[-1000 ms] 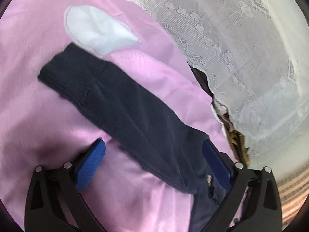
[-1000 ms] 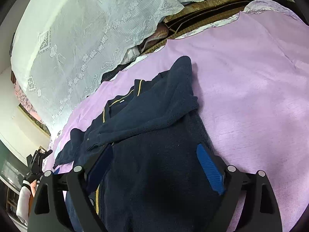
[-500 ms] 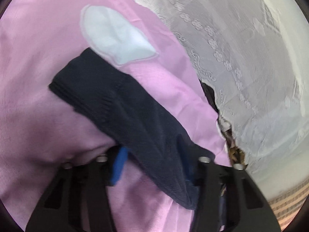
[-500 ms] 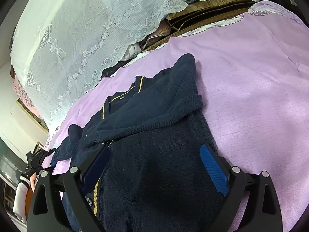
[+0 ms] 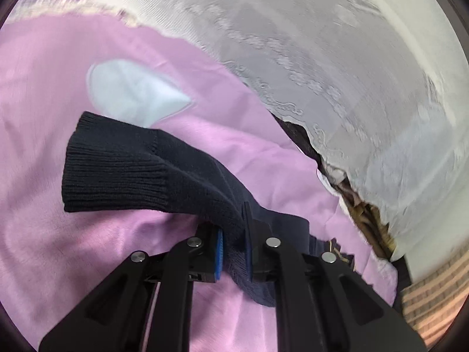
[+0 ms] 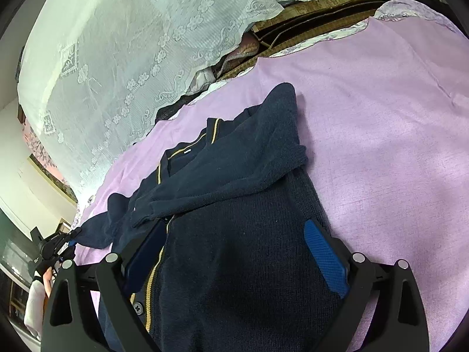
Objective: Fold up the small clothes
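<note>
A navy knit cardigan point(image 6: 234, 234) with yellow trim lies on a pink sheet point(image 6: 381, 135); one sleeve is folded across its chest. My left gripper point(image 5: 233, 252) is shut on the other navy sleeve point(image 5: 140, 170) and holds it lifted, ribbed cuff hanging free to the left. That gripper also shows far left in the right wrist view point(image 6: 58, 243), holding the sleeve. My right gripper point(image 6: 234, 252) is open, its blue pads point(image 6: 325, 252) spread over the cardigan's lower body.
A pale blue patch point(image 5: 132, 94) lies on the pink sheet point(image 5: 44, 234) beyond the cuff. A white lace cloth point(image 5: 337, 58) hangs along the far edge, with dark clutter point(image 6: 293, 32) under it.
My left gripper closed on the sleeve and lifted it off the sheet; the cuff now hangs free. My right gripper stayed open and moved slightly forward over the cardigan.
</note>
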`<action>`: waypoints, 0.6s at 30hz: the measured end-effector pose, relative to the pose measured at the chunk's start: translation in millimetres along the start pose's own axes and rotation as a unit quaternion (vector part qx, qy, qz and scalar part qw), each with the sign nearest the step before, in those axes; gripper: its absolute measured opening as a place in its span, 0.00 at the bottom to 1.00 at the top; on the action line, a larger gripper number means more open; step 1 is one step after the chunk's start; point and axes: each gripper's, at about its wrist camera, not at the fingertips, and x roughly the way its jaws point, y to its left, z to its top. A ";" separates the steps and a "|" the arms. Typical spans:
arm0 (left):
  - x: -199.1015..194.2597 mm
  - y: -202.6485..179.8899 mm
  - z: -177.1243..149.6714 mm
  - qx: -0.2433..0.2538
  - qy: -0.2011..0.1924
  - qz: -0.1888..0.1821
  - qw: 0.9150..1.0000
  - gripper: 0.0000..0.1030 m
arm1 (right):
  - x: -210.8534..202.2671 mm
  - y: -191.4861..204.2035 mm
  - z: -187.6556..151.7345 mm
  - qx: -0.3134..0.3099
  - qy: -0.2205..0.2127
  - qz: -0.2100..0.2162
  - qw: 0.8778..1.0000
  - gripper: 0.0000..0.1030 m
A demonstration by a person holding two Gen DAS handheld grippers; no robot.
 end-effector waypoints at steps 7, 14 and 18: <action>-11.0 -20.4 -2.7 0.037 0.009 0.006 0.999 0.10 | -28.9 -24.0 11.1 0.070 -0.027 0.018 0.997 0.92; -19.4 -45.8 9.8 0.054 0.022 -0.012 0.998 0.10 | -43.0 -49.9 1.6 0.029 -0.025 -0.046 0.998 0.92; -22.3 -81.6 0.7 0.098 0.020 -0.017 0.995 0.10 | -40.3 -52.9 -0.1 0.011 -0.010 -0.035 0.999 0.94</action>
